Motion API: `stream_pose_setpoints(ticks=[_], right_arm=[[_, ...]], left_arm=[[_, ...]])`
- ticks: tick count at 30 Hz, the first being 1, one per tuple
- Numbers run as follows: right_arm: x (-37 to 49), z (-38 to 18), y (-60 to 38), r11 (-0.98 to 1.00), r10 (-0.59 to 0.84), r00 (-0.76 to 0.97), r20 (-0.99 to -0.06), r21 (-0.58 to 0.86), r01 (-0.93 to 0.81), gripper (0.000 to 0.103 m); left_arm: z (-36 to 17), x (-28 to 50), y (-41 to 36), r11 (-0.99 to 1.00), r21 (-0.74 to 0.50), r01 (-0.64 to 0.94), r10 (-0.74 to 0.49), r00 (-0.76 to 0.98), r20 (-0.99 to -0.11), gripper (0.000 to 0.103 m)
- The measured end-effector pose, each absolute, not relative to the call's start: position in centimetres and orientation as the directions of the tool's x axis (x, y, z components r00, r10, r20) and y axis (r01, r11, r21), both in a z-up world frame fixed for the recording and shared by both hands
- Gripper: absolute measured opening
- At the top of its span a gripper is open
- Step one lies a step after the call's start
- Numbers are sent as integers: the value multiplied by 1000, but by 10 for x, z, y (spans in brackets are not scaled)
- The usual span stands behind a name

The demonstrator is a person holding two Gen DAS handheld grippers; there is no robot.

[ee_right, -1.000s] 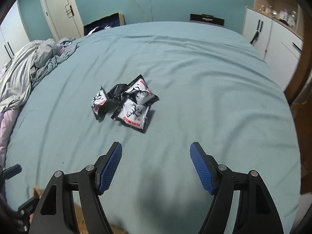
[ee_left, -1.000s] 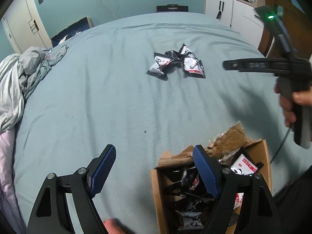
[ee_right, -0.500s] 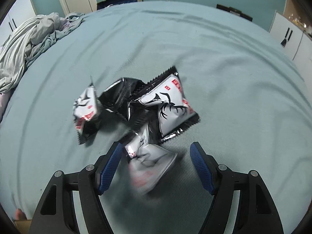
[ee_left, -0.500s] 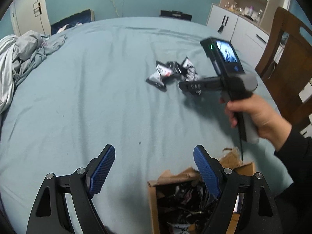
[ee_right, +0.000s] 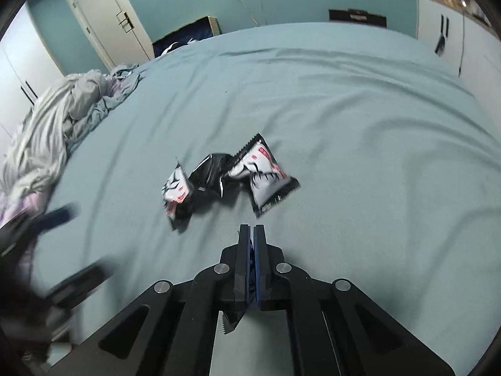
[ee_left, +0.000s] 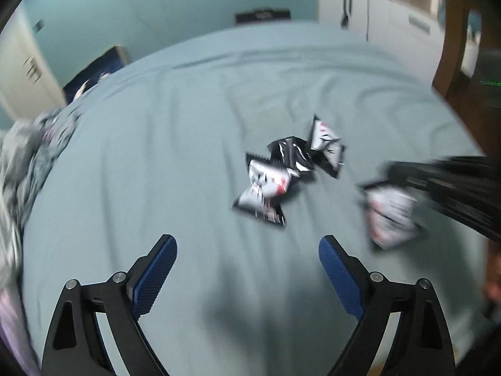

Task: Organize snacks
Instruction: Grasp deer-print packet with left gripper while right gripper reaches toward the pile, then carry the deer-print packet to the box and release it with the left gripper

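Three black-and-white snack packets (ee_left: 283, 169) lie in a small pile on the teal bed (ee_left: 156, 156); they also show in the right wrist view (ee_right: 231, 181). My right gripper (ee_right: 252, 235) is shut on another snack packet (ee_left: 391, 216), which hangs blurred from it at the right of the left wrist view; only the packet's serrated edge (ee_right: 230, 321) shows under the jaws in the right wrist view. My left gripper (ee_left: 247, 250) is open and empty, above the bed in front of the pile.
Crumpled grey bedding (ee_right: 53, 125) lies at the bed's left edge. White cabinets (ee_left: 375, 15) and a wooden chair (ee_left: 454, 47) stand to the right. A white door (ee_right: 106, 15) is at the back left.
My right gripper has closed on one packet from the pile and lifted it back. My left gripper has moved forward, so the cardboard box has left its view.
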State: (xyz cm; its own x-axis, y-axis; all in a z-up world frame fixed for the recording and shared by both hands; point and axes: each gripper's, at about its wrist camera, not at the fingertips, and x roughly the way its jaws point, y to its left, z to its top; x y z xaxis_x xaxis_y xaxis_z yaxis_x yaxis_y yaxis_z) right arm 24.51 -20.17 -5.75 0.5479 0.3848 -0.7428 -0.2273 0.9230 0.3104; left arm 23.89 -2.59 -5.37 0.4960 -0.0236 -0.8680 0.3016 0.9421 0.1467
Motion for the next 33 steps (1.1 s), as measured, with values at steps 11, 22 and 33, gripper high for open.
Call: stream_pose_setpoints(ticks=[11, 22, 33], right_arm=[[242, -71, -259, 874, 440, 583, -683, 474, -106, 1], [226, -55, -260, 843, 490, 596, -636, 520, -137, 1], [115, 4, -250, 847, 509, 642, -574, 467, -254, 0]], left_arm=[[-104, 315, -50, 947, 127, 296, 14, 356, -934, 33], [-37, 219, -29, 960, 96, 264, -26, 422, -906, 33], [-1, 69, -2, 960, 38, 278, -93, 445, -891, 33]])
